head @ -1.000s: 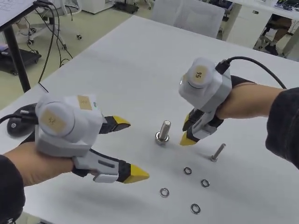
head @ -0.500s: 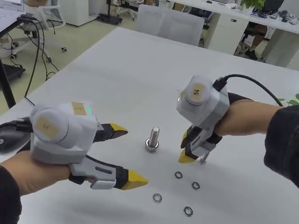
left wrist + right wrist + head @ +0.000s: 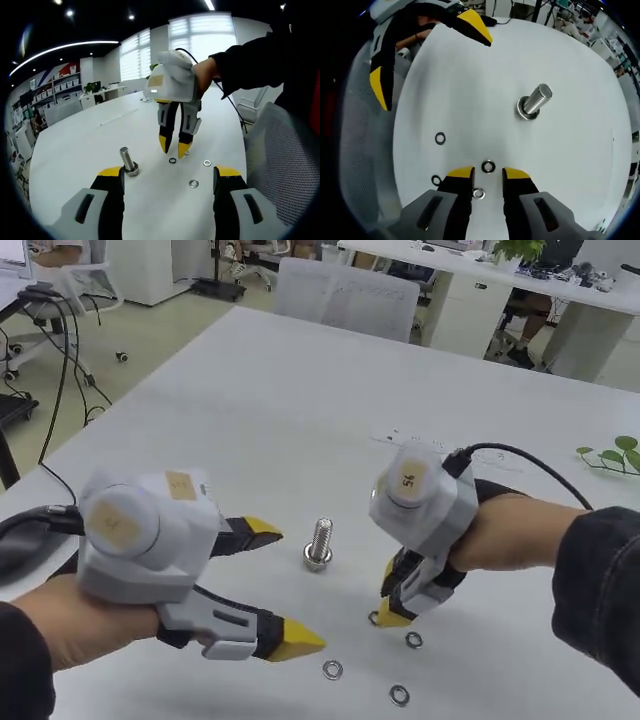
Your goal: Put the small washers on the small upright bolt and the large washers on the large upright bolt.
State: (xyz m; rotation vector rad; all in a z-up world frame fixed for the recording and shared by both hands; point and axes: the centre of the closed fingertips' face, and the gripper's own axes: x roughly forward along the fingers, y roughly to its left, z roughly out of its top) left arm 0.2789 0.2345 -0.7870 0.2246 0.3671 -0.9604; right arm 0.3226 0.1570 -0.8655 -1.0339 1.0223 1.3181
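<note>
The large bolt [image 3: 318, 543] stands upright on the white table [image 3: 300, 400]; in the right gripper view the same bolt [image 3: 535, 100] rises from its wide base. Several small washers lie loose in front of it, among them a washer [image 3: 332, 670] and another washer [image 3: 399, 695]. My right gripper [image 3: 388, 600] points down at them, open. Its jaws [image 3: 488, 173] straddle one washer [image 3: 479, 193], and a second washer [image 3: 488, 166] lies just past the tips. My left gripper [image 3: 287, 585] hovers wide open at the left, holding nothing, and the left gripper view faces the right gripper [image 3: 172, 146].
An office chair [image 3: 345, 300] stands at the table's far edge. A black cable [image 3: 520, 455] runs from the right gripper along the sleeve. Leaves of a green plant [image 3: 610, 455] show at the right. The table's left edge is near my left hand.
My right gripper has come down and toward me, over the washers, and now covers the spot where the small bolt stood. The left gripper has hardly moved. The head camera has tilted up.
</note>
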